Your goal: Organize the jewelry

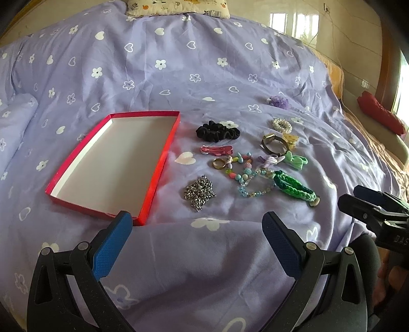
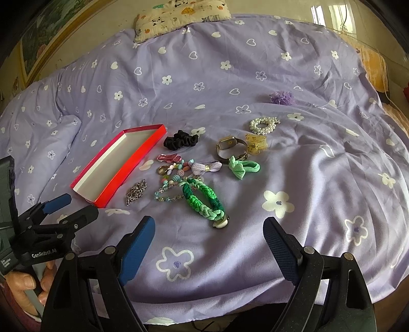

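A shallow red box (image 1: 153, 176) (image 2: 127, 171) with a white inside lies empty on the purple bedspread. Right of it lies a cluster of jewelry: a black scrunchie (image 1: 217, 131) (image 2: 180, 141), a silver chain (image 1: 199, 193) (image 2: 135, 193), a gold ring (image 1: 219, 163), a coloured bead bracelet (image 1: 240, 166), a green braided band (image 1: 294, 187) (image 2: 203, 199), a watch (image 1: 274, 145) (image 2: 231, 146), a pearl scrunchie (image 1: 282, 125) (image 2: 263, 125) and a green bow (image 2: 242, 167). My left gripper (image 1: 196, 224) hangs open nearer than the box and chain. My right gripper (image 2: 208, 229) is open too, just short of the green band.
A purple flower tie (image 1: 280, 101) (image 2: 281, 98) lies apart, farther back. A patterned pillow (image 2: 179, 18) sits at the head of the bed. A red object (image 1: 381, 115) lies off the right bed edge. A hand (image 2: 28, 283) holds the left gripper's handle.
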Demonstrator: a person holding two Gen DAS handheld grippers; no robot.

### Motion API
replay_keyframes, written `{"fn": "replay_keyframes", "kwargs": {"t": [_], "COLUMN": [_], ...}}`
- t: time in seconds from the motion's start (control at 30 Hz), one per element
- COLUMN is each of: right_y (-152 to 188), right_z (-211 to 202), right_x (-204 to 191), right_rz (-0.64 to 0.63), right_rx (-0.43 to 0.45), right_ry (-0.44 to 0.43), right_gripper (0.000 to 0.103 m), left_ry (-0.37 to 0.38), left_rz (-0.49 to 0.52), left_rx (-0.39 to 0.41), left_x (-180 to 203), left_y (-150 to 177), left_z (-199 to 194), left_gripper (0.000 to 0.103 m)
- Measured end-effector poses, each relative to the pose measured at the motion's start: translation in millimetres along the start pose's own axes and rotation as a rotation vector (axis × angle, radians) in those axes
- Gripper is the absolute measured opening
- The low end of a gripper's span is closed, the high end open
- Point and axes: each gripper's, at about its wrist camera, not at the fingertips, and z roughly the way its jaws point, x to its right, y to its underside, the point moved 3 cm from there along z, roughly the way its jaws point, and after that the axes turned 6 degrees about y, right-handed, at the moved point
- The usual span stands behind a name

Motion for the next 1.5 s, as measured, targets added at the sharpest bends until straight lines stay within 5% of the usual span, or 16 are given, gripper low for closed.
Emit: {"fn": "replay_keyframes", "kwargs": {"t": [0.37, 0.7, 0.9, 1.07, 1.13, 1.3, 1.5], "right_y": [-14, -17, -15, -15, -15, -15, -15], "right_z": [21, 63, 80, 88, 90, 89, 81], "right_x": [0, 0, -1, -2, -2, 1, 2], "right_rz": [-0.049, -0.099, -0.111, -0.122, -0.124, -0.101, -0.069], "right_rx": [-0.021, -0.141, -0.185, -0.202, -0.203, -0.194, -0.180], "right_ry": [-0.044, -0.073, -0.083, -0.086, -0.084, -0.089, -0.108], "right_gripper": [0.083, 0.070, 0.055, 0.040, 0.032, 0.023, 0.021], "left_ry": [0.068, 0.087, 0.087, 0.127, 0.155, 0.201, 0.221], "left_rz": [0.079, 0.168, 0.240, 0.197, 0.177, 0.175, 0.144], "left_rx": [-0.063, -0.205, -0.288, -0.339, -0.339, -0.330, -0.301], "left_x": [-5, -10, -4, -10, -11, -10, -12], "left_y": [-24, -36, -29, -21, -21, -21, -25], "left_z": [34, 82, 105, 117, 118, 116, 107], "left_gripper": [0.090, 0.076, 0.070, 0.062, 0.055, 0.018, 0.014]}}
